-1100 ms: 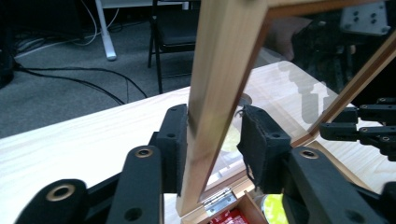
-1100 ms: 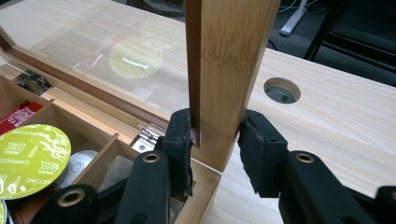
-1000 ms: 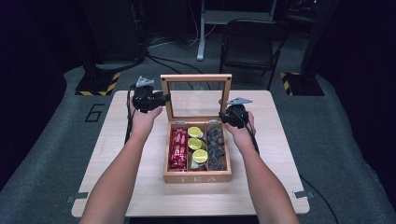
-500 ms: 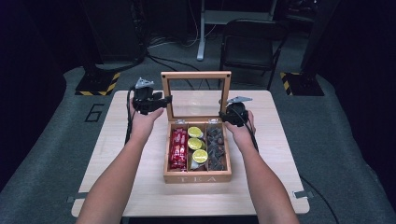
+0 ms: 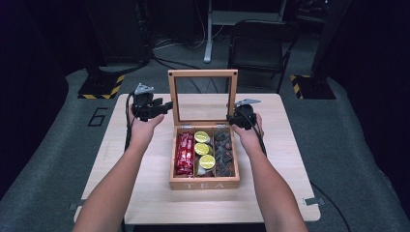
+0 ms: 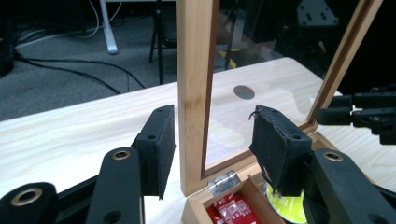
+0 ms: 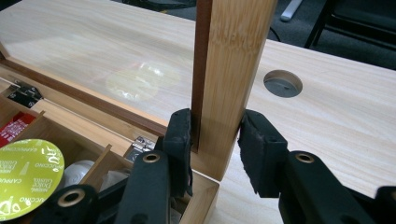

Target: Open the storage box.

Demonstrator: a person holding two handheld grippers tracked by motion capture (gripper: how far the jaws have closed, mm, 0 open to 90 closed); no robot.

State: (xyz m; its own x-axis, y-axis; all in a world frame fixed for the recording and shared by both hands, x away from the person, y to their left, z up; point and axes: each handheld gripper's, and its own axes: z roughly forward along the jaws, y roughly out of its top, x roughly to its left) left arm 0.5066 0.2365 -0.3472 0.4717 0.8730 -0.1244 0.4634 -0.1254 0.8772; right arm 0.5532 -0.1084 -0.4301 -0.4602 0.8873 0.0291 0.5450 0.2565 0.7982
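With my left gripper (image 6: 212,149) just opened astride the upright lid (image 5: 203,72) of the tea box (image 5: 205,183) mid-desk (image 5: 300,159), my right gripper (image 7: 215,140) alone clamps the frame, so a slip could slam it shut.

Our left gripper (image 6: 212,149) has just been opening, its pads clear of the lid (image 6: 194,93) upright between them at frame centre.

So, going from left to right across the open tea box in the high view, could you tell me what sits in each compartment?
Red packets → lime-green-topped capsules → dark wrapped pieces, all inside the wooden tea box with its lid standing upright.
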